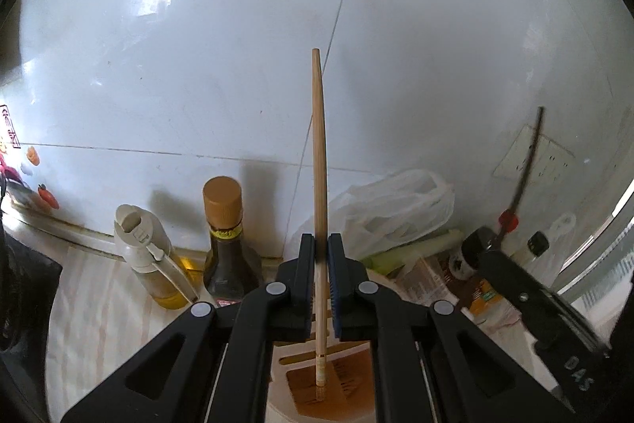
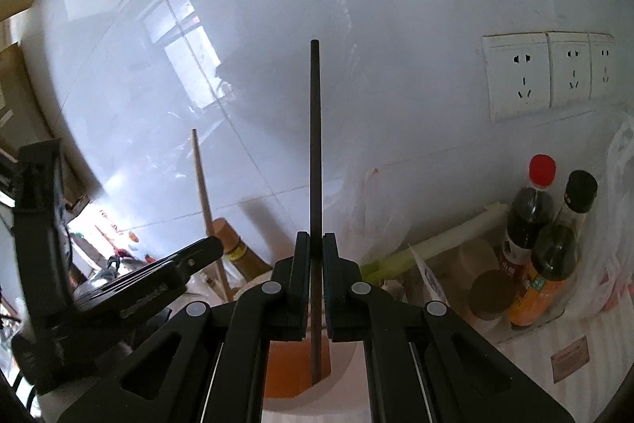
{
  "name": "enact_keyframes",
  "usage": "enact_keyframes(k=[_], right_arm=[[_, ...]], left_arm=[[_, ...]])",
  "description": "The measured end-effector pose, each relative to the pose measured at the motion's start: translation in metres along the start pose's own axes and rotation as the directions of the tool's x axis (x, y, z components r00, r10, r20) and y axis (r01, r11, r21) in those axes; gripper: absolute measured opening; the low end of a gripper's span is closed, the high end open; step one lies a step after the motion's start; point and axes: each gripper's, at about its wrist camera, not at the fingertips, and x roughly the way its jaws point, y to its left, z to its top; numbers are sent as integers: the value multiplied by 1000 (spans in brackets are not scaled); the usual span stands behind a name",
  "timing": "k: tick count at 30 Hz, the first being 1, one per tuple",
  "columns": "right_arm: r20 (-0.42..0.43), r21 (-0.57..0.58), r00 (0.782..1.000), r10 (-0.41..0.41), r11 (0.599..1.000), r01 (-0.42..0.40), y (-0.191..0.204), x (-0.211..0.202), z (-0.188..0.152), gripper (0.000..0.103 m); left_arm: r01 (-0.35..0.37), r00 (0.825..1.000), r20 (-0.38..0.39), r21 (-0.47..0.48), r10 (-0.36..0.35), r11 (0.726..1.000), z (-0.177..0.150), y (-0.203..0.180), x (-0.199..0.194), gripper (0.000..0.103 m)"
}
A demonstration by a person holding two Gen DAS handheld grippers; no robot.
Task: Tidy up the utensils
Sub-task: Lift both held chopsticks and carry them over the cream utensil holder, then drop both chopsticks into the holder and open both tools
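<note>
White glossy tiled wall [image 1: 198, 86] fills most of both views, grey grout lines, window glare on it. Pale striped countertop [image 1: 99, 304] below.

Left gripper [image 1: 321, 244], black with blue pads, clamps narrow on a pale wooden chopstick [image 1: 319, 153]; stick stands upright, lower end down in a white utensil holder [image 1: 277, 395] with an orange-brown inner compartment. Same chopstick also shows in the right wrist view, left of centre.

Right gripper [image 2: 316, 242], black, pinched tight on a thin black chopstick [image 2: 315, 145]; upright, lower tip inside the holder's orange compartment. In the left wrist view the right gripper shows at right with raised letters "DAS" on its body.

White crumpled plastic bag [image 1: 396, 209] against the wall, pale green leek stalk [image 2: 436, 240] lying beside it.

Row of white wall sockets [image 2: 547, 74], upper right.

Dark sauce bottle with tan cap [image 1: 224, 244], yellow neck label, text unreadable. Just beside it, a clear oil bottle with white pour spout [image 1: 146, 248], yellow oil inside.

Dark bottle with red cap [image 2: 529, 217] and dark bottle with black cap and orange label [image 2: 562, 248], touching or nearly so; label writing too small to read.

Small brown card [image 2: 570, 359] on the counter, print illegible.

Red characters on a wall sticker [image 1: 10, 125], far left edge, cut off.
</note>
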Motion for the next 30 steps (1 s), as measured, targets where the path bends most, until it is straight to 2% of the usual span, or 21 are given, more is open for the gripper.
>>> enact_keyframes(k=[7,11,12,14,15,16,17,18,19,20,21,23,25,27,30], right_arm=[[-13,-16,1000,26,1000,-26,-4,-14,-15,6],[-68,-35,994,86,995,-88,-2,-21,-22,7],[-86,-40,991,99,994,-103,0,-21,-25,7],[-127,-51,986,110,992,-117,3,-22,-29,10],[-141,-52,984,108,992,-117,4,-23,-30,18],[-148,-51,984,104,992,-112,4,-25,-30,32],[-148,-49,984,100,993,-108,3,-28,-31,39],[-148,-49,983,104,992,-113,4,-32,-30,51],[-143,-56,986,89,994,-98,5,-37,-30,59],[-137,-62,988,78,994,-87,5,-41,-28,61],[-134,-74,989,58,995,-69,7,-45,-27,66],[-135,-99,991,4,995,-17,12,-52,-26,75],[-156,-133,984,-90,989,69,16,-54,-24,95],[-162,-155,976,-148,980,123,20,-56,-23,101],[-149,-186,966,-210,966,181,26,-62,-27,103]], left_arm=[[44,999,-32,-16,-44,999,-12,7,-4,5],[58,996,-61,-14,-59,998,-17,5,-18,7],[54,996,-68,-10,-54,999,-17,4,-24,8],[38,997,-69,-11,-39,999,-17,4,-35,24],[27,997,-67,-14,-27,1000,-16,4,-40,48],[11,998,-58,-18,-12,1000,-17,5,-47,73],[-15,999,-33,-23,14,1000,-16,7,-59,81],[-32,999,-17,-30,32,999,-17,9,-66,88],[-48,999,-7,-39,47,998,-17,12,-74,91],[-69,998,-2,-45,69,997,-18,15,-81,93],[-103,995,0,-44,103,994,-19,18,-87,100],[-152,988,9,-40,152,988,-23,21,-96,103],[-219,976,6,-21,219,976,-30,22,-104,103],[-274,961,15,-5,274,962,-37,23,-110,103],[-302,953,10,3,302,953,-44,22,-113,103]])
